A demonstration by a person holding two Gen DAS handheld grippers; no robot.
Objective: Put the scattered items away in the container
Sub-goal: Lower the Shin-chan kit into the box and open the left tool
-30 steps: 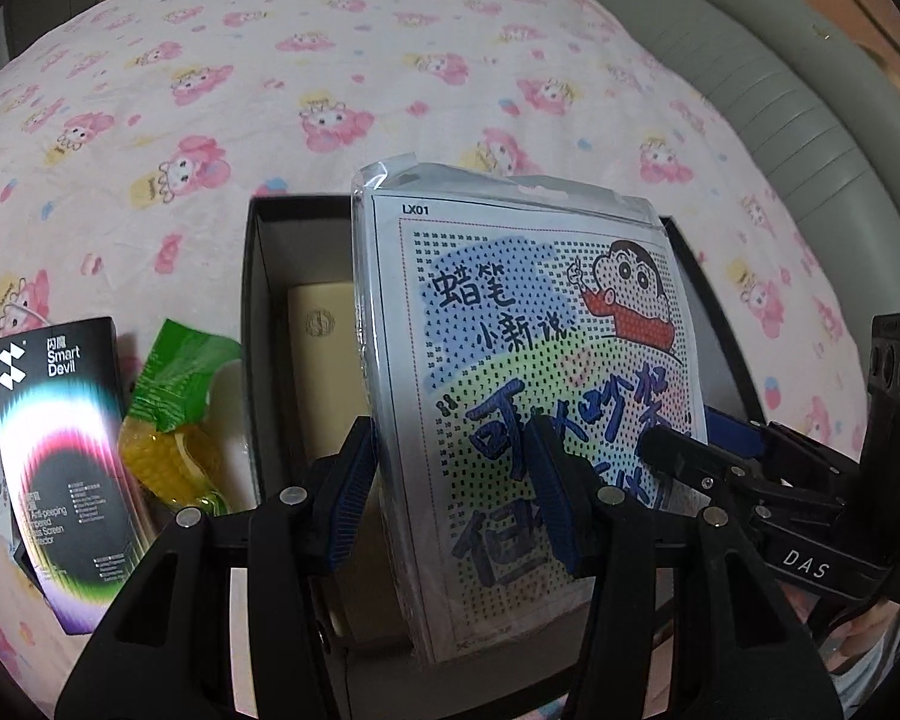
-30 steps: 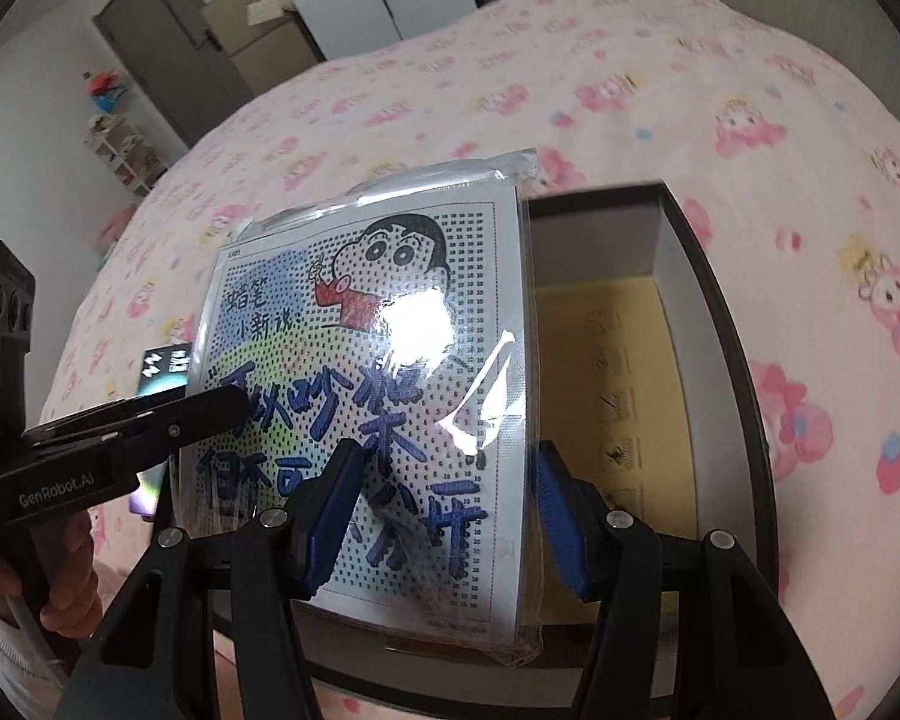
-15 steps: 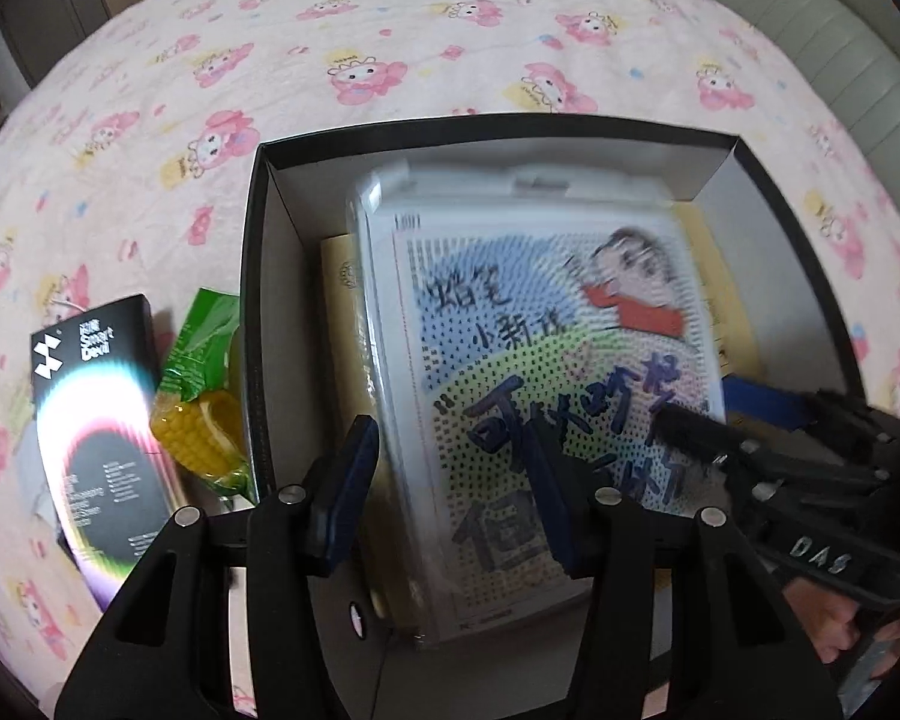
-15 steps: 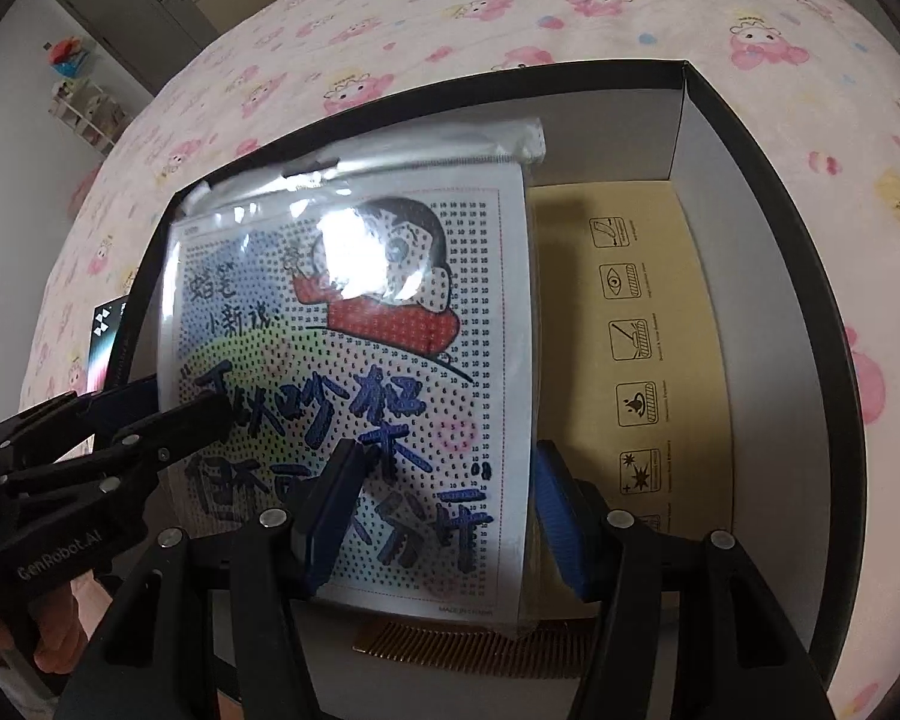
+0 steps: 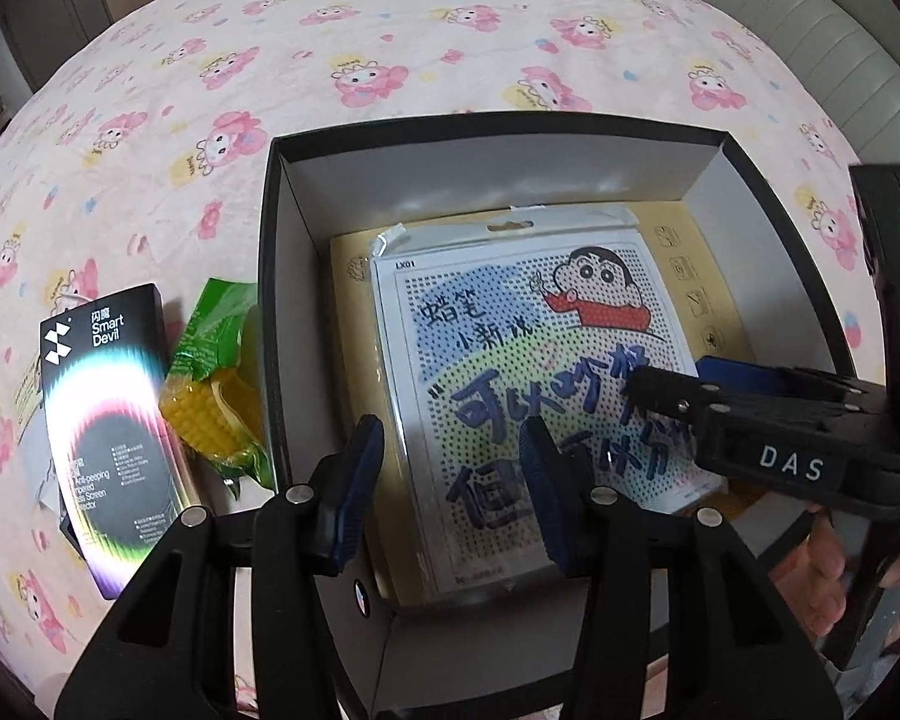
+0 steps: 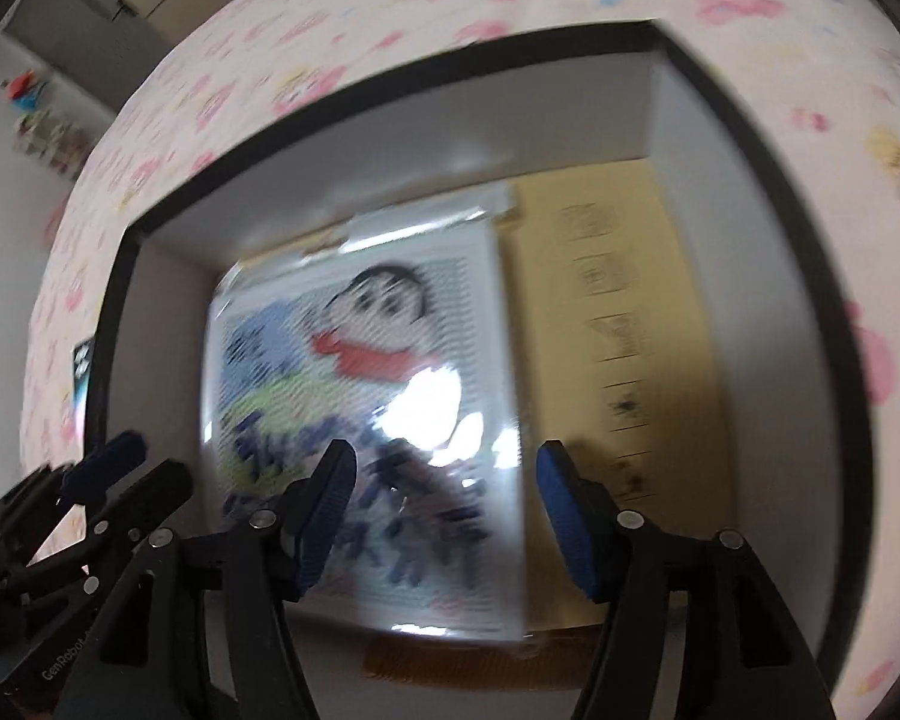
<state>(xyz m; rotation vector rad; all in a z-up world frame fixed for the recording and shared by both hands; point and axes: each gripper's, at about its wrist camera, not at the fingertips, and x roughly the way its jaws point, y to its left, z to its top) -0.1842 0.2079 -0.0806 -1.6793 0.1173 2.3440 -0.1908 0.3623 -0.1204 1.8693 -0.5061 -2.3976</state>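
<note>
On the pink bedspread, a black screen-protector box and corn packet lie left of the black container. Your left gripper stands part-open, holding nothing. The cartoon bead kit lies flat inside. Your right gripper, jaws just widened, straddles it without pressing.

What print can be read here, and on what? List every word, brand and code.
"LX01": cartoon bead-art packet lying in the black box; its big handwritten Chinese characters I cannot read reliably.
"Smart Devil": black screen protector box; its small print is too small.
"DAS": right gripper.
"GenRobot": left gripper.
</note>
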